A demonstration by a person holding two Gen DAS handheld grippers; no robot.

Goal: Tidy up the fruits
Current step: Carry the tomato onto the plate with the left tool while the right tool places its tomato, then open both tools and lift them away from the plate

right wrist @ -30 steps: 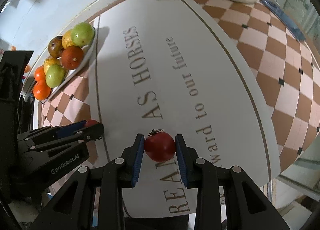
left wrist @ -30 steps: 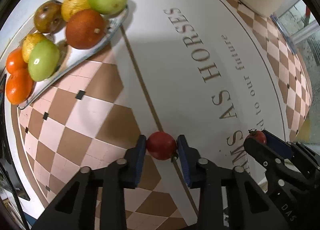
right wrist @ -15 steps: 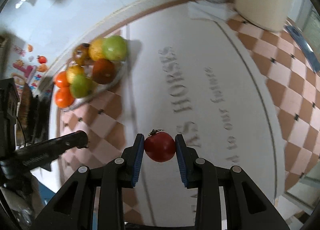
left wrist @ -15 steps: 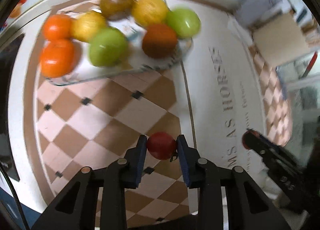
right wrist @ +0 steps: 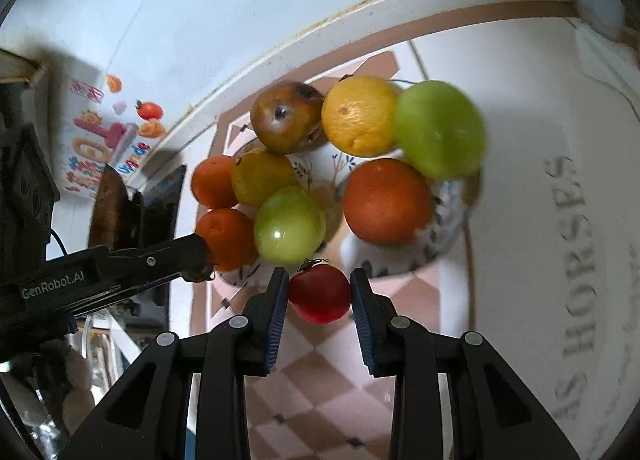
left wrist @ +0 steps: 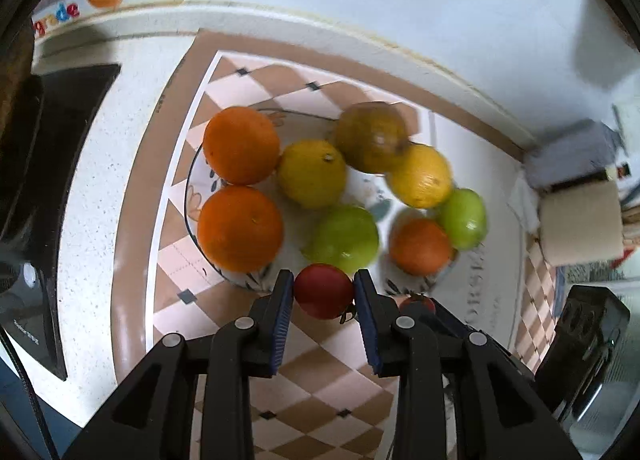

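Both claws are loaded right now. The left claw point(left wrist: 324, 292) is clamped on a small red tomato point(left wrist: 323, 291), blue pads pressed against either side of it, and the right claw point(right wrist: 319, 292) is clamped on a second red tomato point(right wrist: 319, 293) with its little green stem sticking up. Each tomato hangs just off the near edge of the fruit plate point(left wrist: 192, 196) — a white patterned dish sitting on the checkered cloth point(left wrist: 320, 392) that covers the desk point(left wrist: 96, 188). The plate is pretty full: in the left wrist view there are two oranges point(left wrist: 240, 226) stacked along its left side, two lemons point(left wrist: 312, 173) around the middle, a brownish bruised fruit point(left wrist: 371, 137) at the far side, a green apple point(left wrist: 345, 239) right behind the held tomato, plus a darker orange point(left wrist: 420, 246) and another green apple point(left wrist: 463, 219) on the right side of the plate. In the right wrist view the left claw pokes in from the left, its tip just in front of the oranges at the plate's left edge; the tomato it holds is hidden there. The white strip of cloth with big lettering point(right wrist: 576, 300) runs to the right of the plate. Some of the fruit is motion-blurred, so finer detail is hard to make out.
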